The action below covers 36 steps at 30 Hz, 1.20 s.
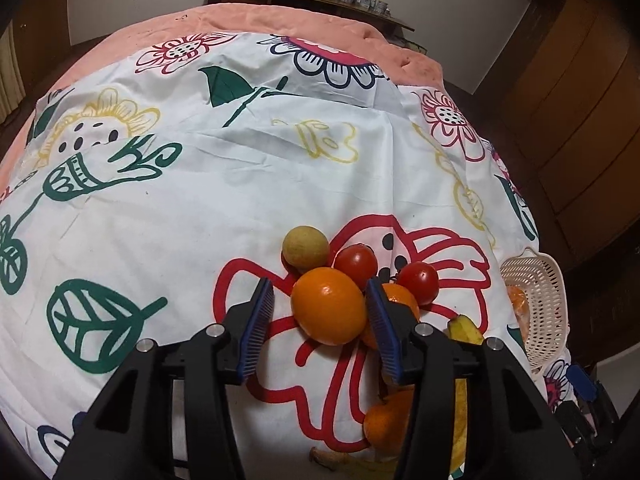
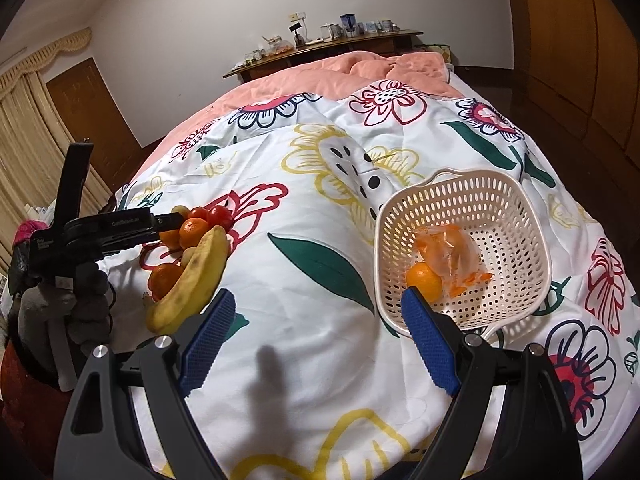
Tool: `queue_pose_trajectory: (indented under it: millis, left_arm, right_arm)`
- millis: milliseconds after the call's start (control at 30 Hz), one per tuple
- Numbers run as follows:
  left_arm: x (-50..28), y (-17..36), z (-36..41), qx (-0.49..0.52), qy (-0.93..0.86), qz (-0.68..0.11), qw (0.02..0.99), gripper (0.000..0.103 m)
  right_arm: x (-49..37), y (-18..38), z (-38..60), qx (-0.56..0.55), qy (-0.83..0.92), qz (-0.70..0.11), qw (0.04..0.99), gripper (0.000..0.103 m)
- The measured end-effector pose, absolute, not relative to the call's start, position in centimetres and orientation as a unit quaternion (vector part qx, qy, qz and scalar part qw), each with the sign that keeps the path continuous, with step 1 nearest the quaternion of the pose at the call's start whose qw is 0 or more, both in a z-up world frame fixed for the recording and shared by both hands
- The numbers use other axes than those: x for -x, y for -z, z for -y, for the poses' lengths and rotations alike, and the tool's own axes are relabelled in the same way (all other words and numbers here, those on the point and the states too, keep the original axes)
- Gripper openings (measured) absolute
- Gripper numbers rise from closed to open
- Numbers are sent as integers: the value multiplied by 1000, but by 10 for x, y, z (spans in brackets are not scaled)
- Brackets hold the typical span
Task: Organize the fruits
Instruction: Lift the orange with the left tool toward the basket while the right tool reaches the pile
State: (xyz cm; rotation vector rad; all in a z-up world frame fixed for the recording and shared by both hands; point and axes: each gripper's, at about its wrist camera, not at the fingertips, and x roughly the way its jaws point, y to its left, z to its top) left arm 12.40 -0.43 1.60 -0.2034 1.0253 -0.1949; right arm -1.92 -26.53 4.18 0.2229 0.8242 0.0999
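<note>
On the soft floral bedspread (image 1: 248, 184), the left gripper (image 1: 320, 308) straddles an orange (image 1: 329, 305) in the pile, unclenched, so closing could roll neighbouring tomatoes (image 1: 356, 261) away from the basket (image 2: 500, 216) at the bed's right edge.

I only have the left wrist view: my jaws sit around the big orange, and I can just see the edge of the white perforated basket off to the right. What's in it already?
Observer: The white perforated plastic basket holds one round orange and a clear plastic bag of orange pieces.
Operator: Is the right gripper in my way there?
Observer: The right gripper hangs open and empty over the flowered sheet, by the basket's near rim, not inside it.
Operator: And the banana I barely see?
Observer: The yellow, brown-spotted banana lies whole against the fruit pile, on the side facing the right gripper.
</note>
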Motion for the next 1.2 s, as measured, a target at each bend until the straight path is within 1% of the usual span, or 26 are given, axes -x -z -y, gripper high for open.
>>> queue_pose_trajectory:
  millis: [67, 167, 333, 533, 733, 800, 1000, 1200]
  left_arm:
    - [-125, -16, 5, 96, 94, -488, 862, 50]
    - [-122, -16, 4, 106, 111, -484, 862, 40]
    - [-112, -21, -4, 115, 113, -474, 866, 40]
    - [-95, -40, -20, 109, 102, -447, 882, 40]
    - [-82, -55, -31, 106, 105, -428, 891, 40]
    - [-77, -59, -34, 106, 108, -421, 894, 40]
    - [-62, -68, -44, 104, 113, -402, 903, 40]
    - [-55, -69, -54, 114, 119, -395, 904, 40]
  right_arm:
    - [20, -43, 260, -104, -53, -400, 909, 85]
    - [20, -44, 251, -93, -63, -400, 909, 85]
    - [20, -45, 236, -88, -88, -407, 905, 85]
    - [17, -42, 214, -96, -129, -428, 889, 85]
    - [14, -40, 178, -55, -149, -445, 882, 85]
    - [13, -39, 167, -39, -149, -449, 880, 88]
    - [8, -37, 149, -9, -130, -455, 881, 88]
    - [-3, -45, 141, -6, -121, -446, 887, 88]
